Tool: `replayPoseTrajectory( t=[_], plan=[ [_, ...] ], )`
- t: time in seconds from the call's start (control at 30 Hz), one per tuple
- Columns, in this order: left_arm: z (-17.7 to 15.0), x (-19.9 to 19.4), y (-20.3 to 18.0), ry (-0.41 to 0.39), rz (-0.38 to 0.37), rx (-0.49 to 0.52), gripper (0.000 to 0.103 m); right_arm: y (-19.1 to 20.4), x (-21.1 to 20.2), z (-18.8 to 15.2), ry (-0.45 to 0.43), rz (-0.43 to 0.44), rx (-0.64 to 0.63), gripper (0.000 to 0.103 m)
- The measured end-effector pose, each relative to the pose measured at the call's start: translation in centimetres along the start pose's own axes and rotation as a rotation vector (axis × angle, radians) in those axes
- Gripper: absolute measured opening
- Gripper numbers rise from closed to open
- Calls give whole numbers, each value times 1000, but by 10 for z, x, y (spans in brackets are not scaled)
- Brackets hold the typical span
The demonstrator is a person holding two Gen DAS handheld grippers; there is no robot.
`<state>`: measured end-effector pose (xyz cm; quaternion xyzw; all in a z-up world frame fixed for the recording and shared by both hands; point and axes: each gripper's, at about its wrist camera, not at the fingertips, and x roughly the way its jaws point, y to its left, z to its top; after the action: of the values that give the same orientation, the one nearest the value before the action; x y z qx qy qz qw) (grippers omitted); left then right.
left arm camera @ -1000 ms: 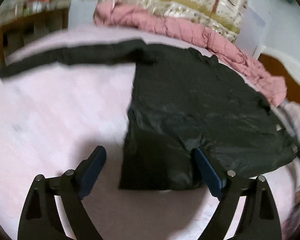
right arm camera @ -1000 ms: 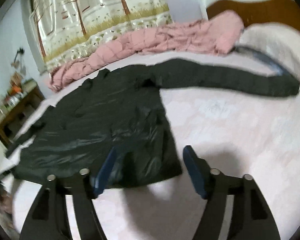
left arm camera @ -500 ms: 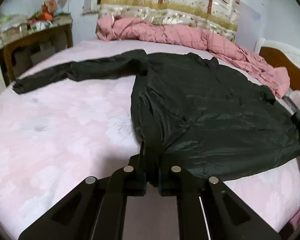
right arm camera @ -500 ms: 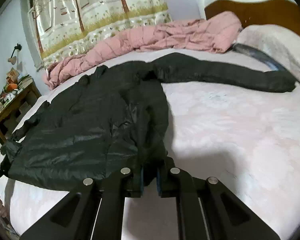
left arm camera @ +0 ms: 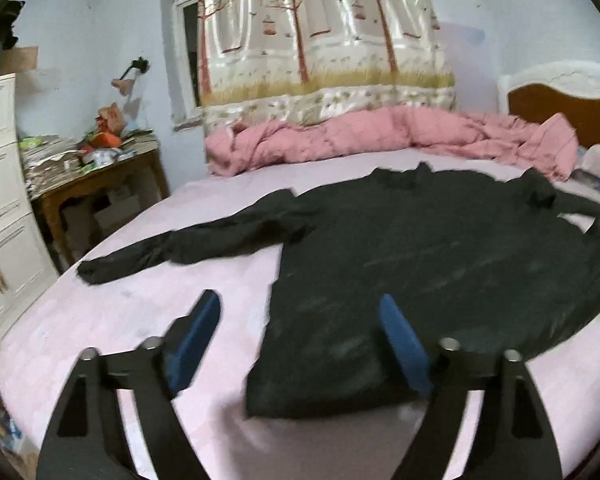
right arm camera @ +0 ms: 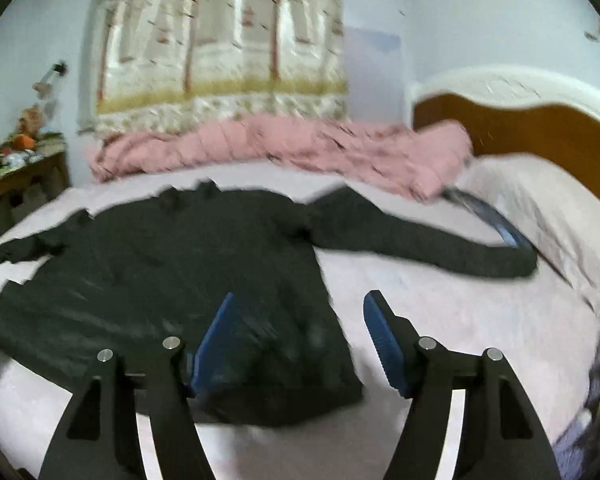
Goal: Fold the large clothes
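A large black jacket (left arm camera: 440,264) lies flat on the pink bed sheet (left arm camera: 140,320), collar towards the far side. Its one sleeve (left arm camera: 204,244) stretches out to the left. In the right wrist view the jacket (right arm camera: 172,272) shows its other sleeve (right arm camera: 420,240) reaching right towards the pillow. My left gripper (left arm camera: 298,304) hovers above the hem's left corner, jaws opening, blue pads apart and pressing nothing. My right gripper (right arm camera: 300,300) hangs over the hem's right corner, jaws also opening, nothing gripped.
A crumpled pink quilt (left arm camera: 380,140) lies along the bed's far side under a tree-print curtain (left arm camera: 320,40). A wooden headboard (right arm camera: 540,128) and a pillow (right arm camera: 540,200) are at the right. A cluttered wooden table (left arm camera: 96,176) and a white cabinet (left arm camera: 0,200) stand left of the bed.
Half a second ago both grippers were shut on the jacket's hem. Both have let go, opened wide and lifted up and back; the hem lies on the sheet.
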<state>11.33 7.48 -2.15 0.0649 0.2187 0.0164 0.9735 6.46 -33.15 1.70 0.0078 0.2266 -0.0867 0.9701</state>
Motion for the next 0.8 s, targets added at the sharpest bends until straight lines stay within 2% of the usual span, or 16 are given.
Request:
replayPoseTrajectory(
  t=[0.07, 0.13, 0.17, 0.23, 0.3, 0.33, 0.37, 0.4, 0.47, 0.67, 0.8],
  plan=[
    [10, 12, -8, 26, -44, -5, 85, 10, 3, 8, -2, 70, -8, 70],
    [15, 35, -17, 89, -78, -6, 86, 20, 22, 12, 60, 190, -22, 70],
    [14, 44, -22, 123, -72, -12, 86, 22, 33, 11, 100, 205, -18, 70],
    [7, 72, -25, 211, -17, -16, 86, 22, 65, 3, 204, 186, 15, 70],
    [-4, 93, -23, 295, 95, -12, 88, 15, 89, -10, 281, 122, 33, 70],
    [-11, 101, -18, 330, 119, -34, 88, 11, 98, -18, 311, 75, 39, 70],
    [-16, 105, -11, 345, 90, -76, 88, 4, 106, -27, 337, 38, 45, 70],
    [-17, 108, -5, 357, 68, -110, 88, -4, 111, -35, 354, 57, 71, 70],
    [-18, 110, 1, 369, 72, -129, 88, -10, 108, -37, 345, 87, 112, 70],
    [-22, 108, 0, 356, 62, -124, 88, 1, 111, -40, 349, 25, 44, 70],
    [-23, 85, 5, 266, 24, -133, 85, 2, 107, -36, 328, 18, 47, 70]
  ],
)
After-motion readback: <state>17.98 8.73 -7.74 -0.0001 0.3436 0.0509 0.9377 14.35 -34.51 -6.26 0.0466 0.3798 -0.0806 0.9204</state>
